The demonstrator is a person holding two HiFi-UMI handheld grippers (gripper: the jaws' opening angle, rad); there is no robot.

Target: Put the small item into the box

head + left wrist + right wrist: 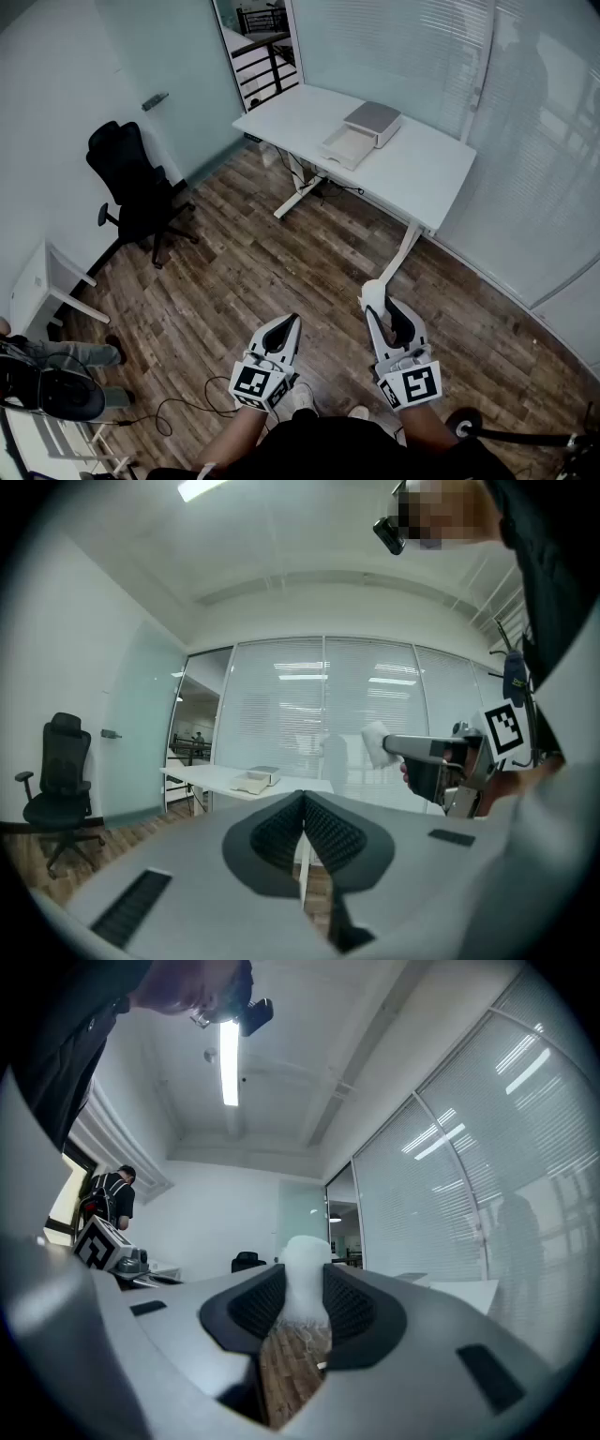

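**Item:** small white piece [305,1274], rounded at its free end, with loose fibres showing at the lower end. It was clamped between the pads of the right claw [377,305], low and right of centre in the head view and well apart from the counter [422,173].

**Handling (judged):** it was probably light and soft, like wadding or cloth. It would give under pressure and was unlikely to break or slip. The hold across its middle looked sound, and gentle pressure should have been enough.

**Orientation:** the long axis ran along the claw's own line. The rounded end stood out past the jaw tips, toward the upper part of the head view where the counter lay.

**Left claw** [304,822]: the jaws were pressed together with nothing between them. It was held beside the right claw, low in the head view.

**Destination:** the box [361,131] sat on the white counter, upper centre of the head view. Its pale tray lay open beside a grey lidded part. The item was not yet near it, and wooden floor [281,272] lay between.
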